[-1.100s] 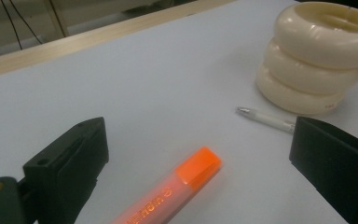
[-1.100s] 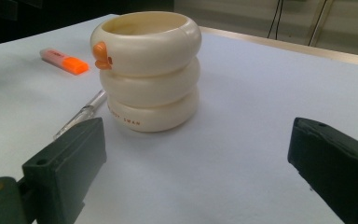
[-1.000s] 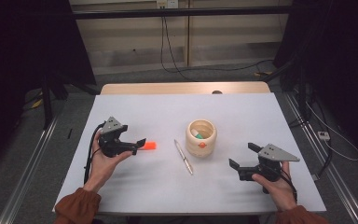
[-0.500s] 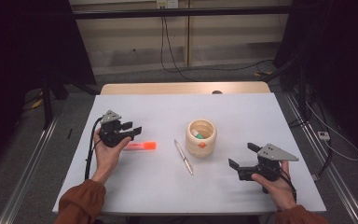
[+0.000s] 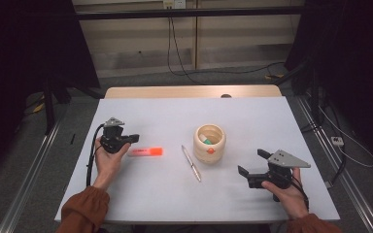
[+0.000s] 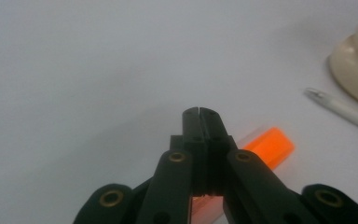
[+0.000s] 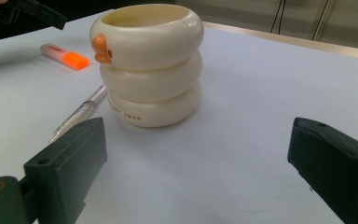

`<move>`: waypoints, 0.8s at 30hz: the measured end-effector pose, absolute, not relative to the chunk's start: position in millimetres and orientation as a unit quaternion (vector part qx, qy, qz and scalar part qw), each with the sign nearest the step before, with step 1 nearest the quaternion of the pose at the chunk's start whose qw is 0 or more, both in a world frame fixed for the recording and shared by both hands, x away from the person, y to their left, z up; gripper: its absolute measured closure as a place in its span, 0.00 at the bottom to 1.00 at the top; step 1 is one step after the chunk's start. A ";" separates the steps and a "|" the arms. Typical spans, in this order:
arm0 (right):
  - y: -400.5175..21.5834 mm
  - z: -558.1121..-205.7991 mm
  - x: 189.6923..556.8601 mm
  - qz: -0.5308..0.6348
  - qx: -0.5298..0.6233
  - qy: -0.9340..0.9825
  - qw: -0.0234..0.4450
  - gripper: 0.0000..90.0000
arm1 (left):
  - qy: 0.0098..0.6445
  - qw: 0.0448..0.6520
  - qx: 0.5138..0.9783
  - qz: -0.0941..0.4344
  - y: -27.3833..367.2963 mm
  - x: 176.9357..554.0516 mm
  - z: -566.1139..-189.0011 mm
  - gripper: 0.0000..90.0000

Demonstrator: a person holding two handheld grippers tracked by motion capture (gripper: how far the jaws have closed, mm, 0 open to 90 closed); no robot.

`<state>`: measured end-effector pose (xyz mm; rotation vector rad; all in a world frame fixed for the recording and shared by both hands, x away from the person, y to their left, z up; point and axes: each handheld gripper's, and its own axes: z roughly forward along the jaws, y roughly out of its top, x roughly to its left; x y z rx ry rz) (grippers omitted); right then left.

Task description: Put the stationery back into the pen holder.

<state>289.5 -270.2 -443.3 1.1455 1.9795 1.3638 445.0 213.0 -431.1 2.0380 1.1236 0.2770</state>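
Observation:
An orange highlighter (image 5: 145, 152) lies flat on the white table (image 5: 175, 116), just right of my left gripper (image 5: 135, 138). That gripper's jaws have just been closing and now meet with nothing between them. In the left gripper view the shut left gripper (image 6: 199, 112) hovers over the highlighter (image 6: 268, 147), which lies below and to the right. My right gripper (image 5: 249, 165) rests at the front right with its jaws wide apart and empty. In its own view the right gripper (image 7: 200, 158) faces a cream ring-shaped cup (image 7: 149, 65).
The cream cup (image 5: 209, 143) stands mid-table with small items inside. A clear pen (image 5: 191, 163) lies just left of it, between cup and highlighter. A wooden table edge (image 5: 189, 91) runs along the back. Black cables trail on the floor behind.
My left gripper has pulled back to the left, away from the highlighter, and its jaws have gone from wide apart to shut. The highlighter stays on the table. The right gripper has not moved.

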 end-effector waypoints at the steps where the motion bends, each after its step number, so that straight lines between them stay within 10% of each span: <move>1: -270.3 -443.4 289.7 0.498 0.418 0.722 0.237 0.05 | 0.445 0.379 0.804 0.105 213.1 446.8 -432.3 1.00; 24: -266.4 -444.3 292.4 0.497 0.411 0.728 0.233 0.05 | 0.457 0.296 0.835 0.072 213.5 451.0 -448.7 1.00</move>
